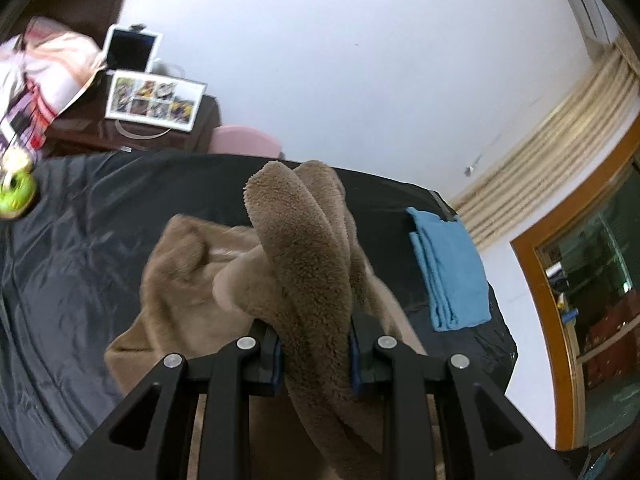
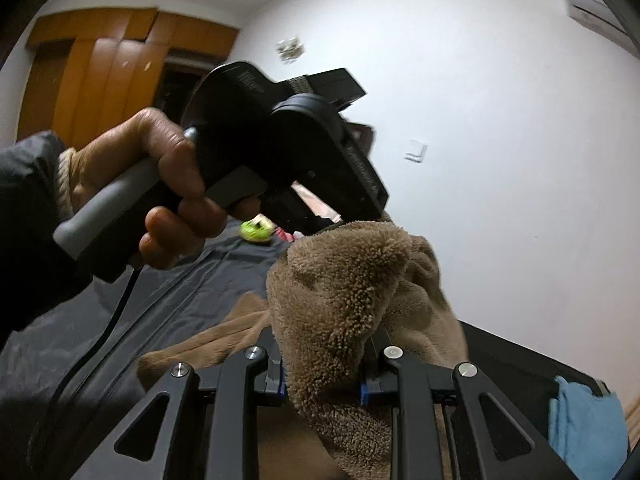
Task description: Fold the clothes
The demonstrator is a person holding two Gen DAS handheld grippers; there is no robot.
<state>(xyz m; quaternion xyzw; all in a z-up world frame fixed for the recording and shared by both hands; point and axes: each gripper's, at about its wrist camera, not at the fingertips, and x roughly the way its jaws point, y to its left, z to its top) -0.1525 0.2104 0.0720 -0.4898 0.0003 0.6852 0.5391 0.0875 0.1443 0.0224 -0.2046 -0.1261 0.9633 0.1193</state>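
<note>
Left gripper: jaws nearly closed, clamped on a thick fold of brown fleece garment. Right gripper: jaws likewise pinched on a bunched edge of the same fleece. Fleece lifted between both, the rest trailing down onto a bed with dark sheet. Folded blue cloth at 3 o'clock on the bed. Green object at 9 o'clock. Left hand at 10 o'clock in right-wrist view, gripping the other handle.
</note>
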